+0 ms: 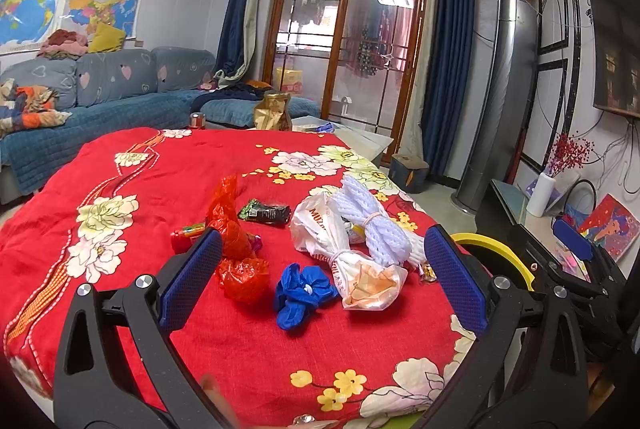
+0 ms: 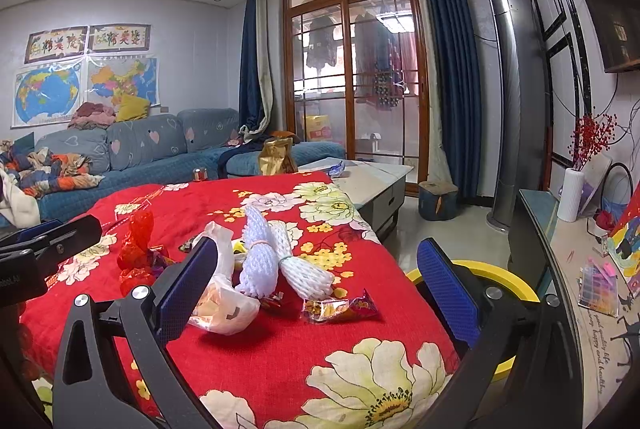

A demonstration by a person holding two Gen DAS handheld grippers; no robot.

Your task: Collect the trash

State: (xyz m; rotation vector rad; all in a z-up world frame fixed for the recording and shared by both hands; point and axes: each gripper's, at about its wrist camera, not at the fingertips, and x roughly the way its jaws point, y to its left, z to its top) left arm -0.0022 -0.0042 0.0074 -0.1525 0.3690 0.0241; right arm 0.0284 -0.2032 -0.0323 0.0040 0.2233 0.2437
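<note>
Since nothing is gripped yet, the trash lies loose mid-cloth: a knotted white plastic bag (image 1: 352, 269), a blue wad (image 1: 300, 293) at its 8 o'clock, a red bag (image 1: 236, 253) at 9. The left gripper (image 1: 320, 281) and right gripper (image 2: 316, 289) hover spread wide, framing it. What looks like a yellow bin rim (image 2: 492, 277) waits at the table's 3 o'clock edge.

A red floral cloth (image 1: 248, 341) carries knotted plastic bags (image 1: 352, 269), foam netting (image 1: 376, 225) and wrappers (image 2: 340, 309).
</note>
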